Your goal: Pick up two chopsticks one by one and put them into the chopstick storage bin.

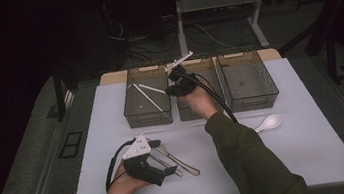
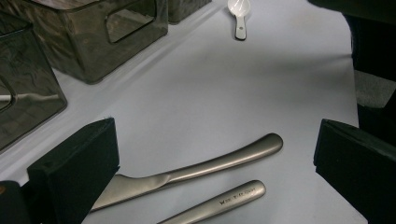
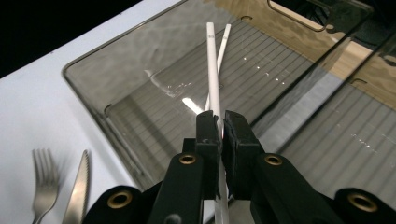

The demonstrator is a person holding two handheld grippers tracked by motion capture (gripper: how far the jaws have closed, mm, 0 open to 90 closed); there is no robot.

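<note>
My right gripper (image 1: 177, 75) hangs over the left grey bin (image 1: 134, 113), shut on a white chopstick (image 1: 181, 60). In the right gripper view the jaws (image 3: 219, 123) pinch that chopstick (image 3: 212, 79) above the bin's floor, where a second white chopstick (image 3: 224, 39) lies. The second chopstick (image 1: 150, 98) also shows slanted in the left bin in the high view. My left gripper (image 1: 163, 161) rests low on the table, open, its jaws on either side of a metal knife (image 2: 196, 170) and a fork handle (image 2: 219, 203). A white spoon (image 1: 269, 123) lies at the right.
Three clear grey bins stand in a row at the back: the left one, a middle bin (image 1: 211, 107) and a right bin (image 1: 253, 97). The fork (image 3: 44, 186) and knife (image 3: 77, 191) lie near the table's front left. The spoon (image 2: 239, 14) lies beyond them.
</note>
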